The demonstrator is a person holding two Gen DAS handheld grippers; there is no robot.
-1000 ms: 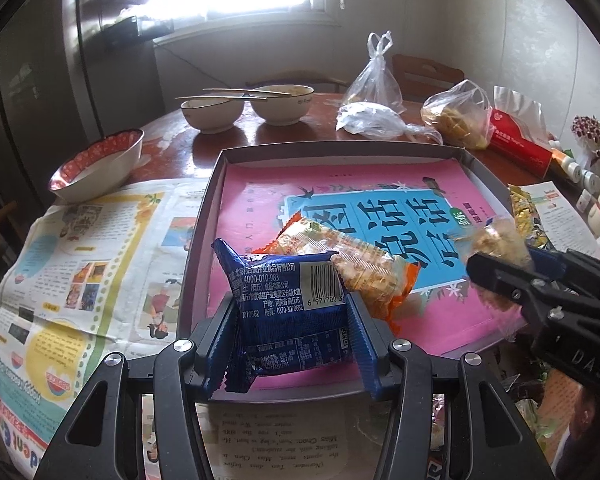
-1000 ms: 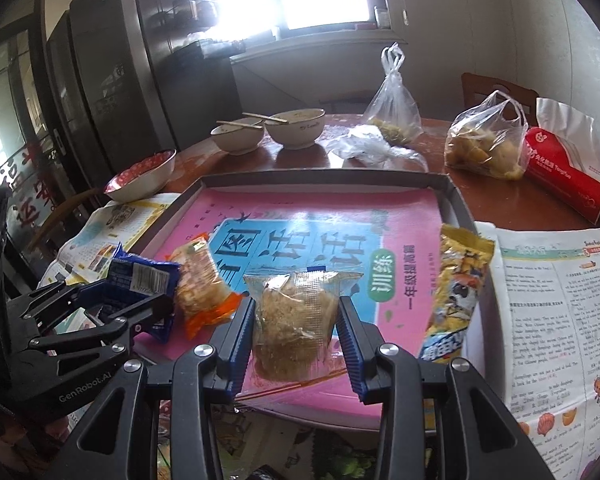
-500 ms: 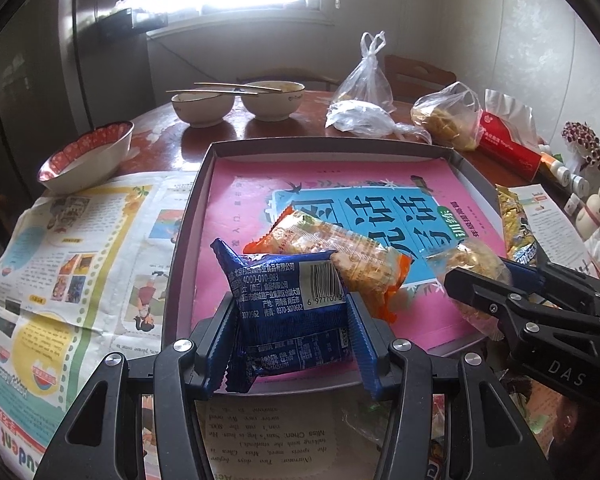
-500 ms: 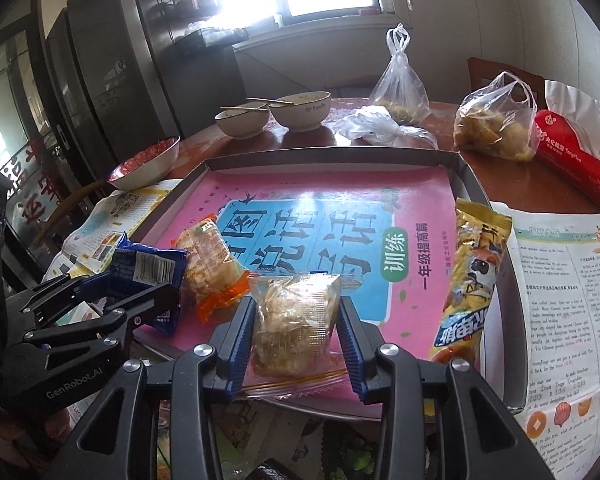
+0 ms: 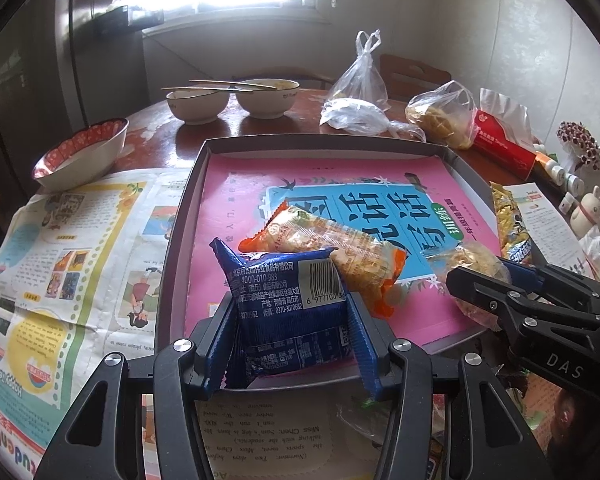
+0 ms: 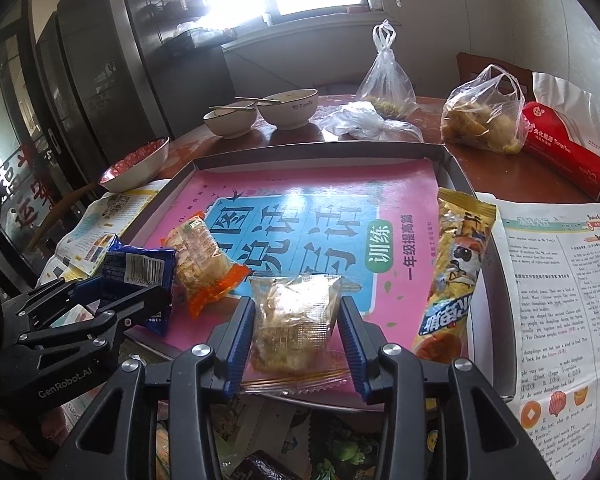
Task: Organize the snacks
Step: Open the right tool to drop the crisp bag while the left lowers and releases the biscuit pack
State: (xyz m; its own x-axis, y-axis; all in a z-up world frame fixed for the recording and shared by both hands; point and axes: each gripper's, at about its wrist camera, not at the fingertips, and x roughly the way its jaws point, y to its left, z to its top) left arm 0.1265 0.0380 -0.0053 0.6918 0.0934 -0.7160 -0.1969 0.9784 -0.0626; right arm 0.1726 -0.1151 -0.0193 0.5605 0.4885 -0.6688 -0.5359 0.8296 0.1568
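Note:
A grey tray (image 5: 186, 204) lined with a pink book lies in front of me. My left gripper (image 5: 290, 304) is shut on a blue snack packet (image 5: 272, 280) over the tray's near edge. The packet touches an orange-ended cracker packet (image 5: 332, 240) lying in the tray. In the right wrist view a clear packet of crisp snack (image 6: 296, 320) lies on the book at the tray's front. My right gripper (image 6: 296, 314) straddles it, its jaws opening, with a thin gap at each pad. A yellow snack packet (image 6: 456, 264) lies along the tray's right rim.
Newspaper sheets (image 5: 72, 240) flank the tray on both sides. Behind it stand two bowls with chopsticks (image 5: 232, 96), a red-patterned bowl (image 5: 80, 152), tied plastic bags (image 6: 480, 112) and a red pack (image 6: 564, 148). More wrappers lie below the tray's front edge.
The right gripper has come down and set the clear packet on the tray's front, and its pads have drawn slightly off it. The left gripper keeps its grip in place.

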